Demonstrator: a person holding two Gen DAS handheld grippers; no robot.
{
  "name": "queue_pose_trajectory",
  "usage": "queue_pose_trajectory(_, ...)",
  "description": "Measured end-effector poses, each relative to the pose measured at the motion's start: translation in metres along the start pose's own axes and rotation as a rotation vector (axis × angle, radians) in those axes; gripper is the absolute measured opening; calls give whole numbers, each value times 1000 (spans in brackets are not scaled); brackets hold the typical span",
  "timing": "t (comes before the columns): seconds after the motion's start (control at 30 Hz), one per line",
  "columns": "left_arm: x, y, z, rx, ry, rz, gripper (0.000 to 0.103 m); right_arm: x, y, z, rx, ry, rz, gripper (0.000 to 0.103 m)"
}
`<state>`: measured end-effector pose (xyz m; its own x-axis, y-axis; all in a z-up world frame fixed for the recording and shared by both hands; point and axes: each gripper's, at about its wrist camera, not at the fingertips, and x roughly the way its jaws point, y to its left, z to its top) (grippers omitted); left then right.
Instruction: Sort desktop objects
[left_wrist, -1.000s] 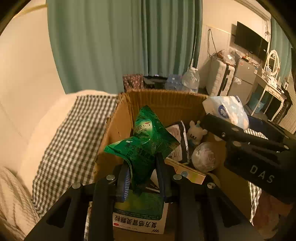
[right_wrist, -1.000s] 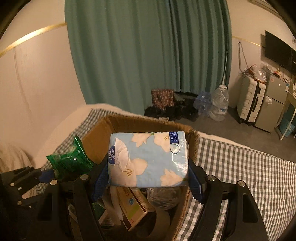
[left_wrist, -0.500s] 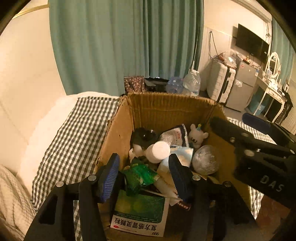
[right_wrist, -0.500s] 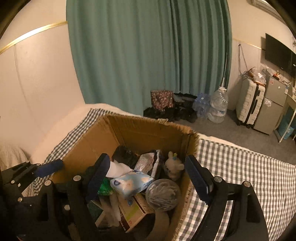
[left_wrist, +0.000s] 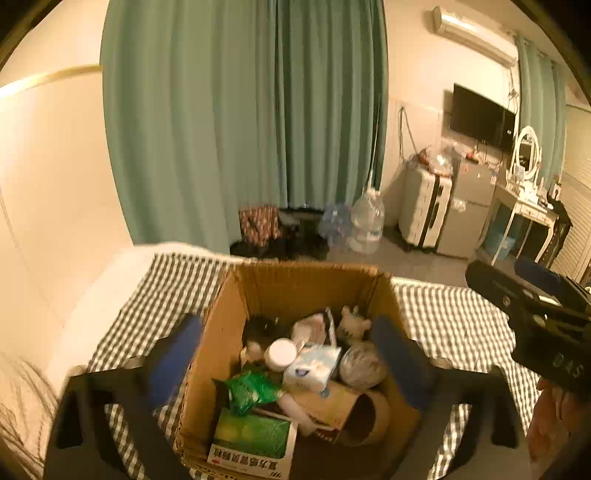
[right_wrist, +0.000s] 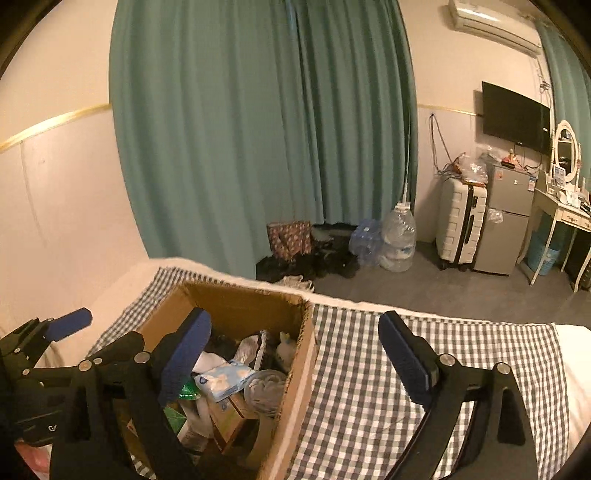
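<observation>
Change: a second before, the left gripper (left_wrist: 284, 354) pinched the green packet (left_wrist: 253, 389) and the right gripper (right_wrist: 295, 354) clamped the tissue pack (right_wrist: 225, 378); by this moment both had let go.
Left fingers: spread wide, holding nothing, straddling the cardboard box (left_wrist: 207, 369) from above, and blurred.
Right fingers: also wide and holding nothing, one pad over the box, the other over the checked bed cover (right_wrist: 388, 406).
Where the things were: the green packet lay at about 7 o'clock inside the box, on the green medicine carton (left_wrist: 255, 443); the tissue pack lay near the centre, beside the round plastic ball (left_wrist: 360, 367) at 3 o'clock.
Meaning: I judged that both drops were finished and the hands were free for the next pick.
Edges: the box walls stood upright around a crowded pile; the right wall lay between the right fingers.
Open room: the bed cover at 3 o'clock of the box was bare and offered space to withdraw.
</observation>
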<state>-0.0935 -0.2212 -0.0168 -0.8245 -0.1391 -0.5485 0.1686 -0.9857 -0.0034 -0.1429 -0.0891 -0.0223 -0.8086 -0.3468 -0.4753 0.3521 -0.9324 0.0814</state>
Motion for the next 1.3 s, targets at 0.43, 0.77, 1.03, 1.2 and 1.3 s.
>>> queue_pose_trajectory(0.43, -59, -53, 23, 50, -148, -12, 103, -94, -48, 18, 10, -116, -139, 103)
queue_pose_trajectory(0.77, -95, -99, 33, 68, -221, -84, 103, -151, -86, 17, 3, -136, -225, 103)
queue_pose_trajectory(1.03, -113, -136, 27, 95, -282, -111, 103, -190, -128, 13, 28, -143, -299, 103)
queue_pose_trajectory(1.2, -116, -151, 28, 80, -279, -118, 103, -207, -152, 8, 30, -137, -326, 103)
queue_pose_trajectory(1.3, -115, -158, 26, 69, -267, -126, 103, -216, -166, 0, 41, -140, -346, 103)
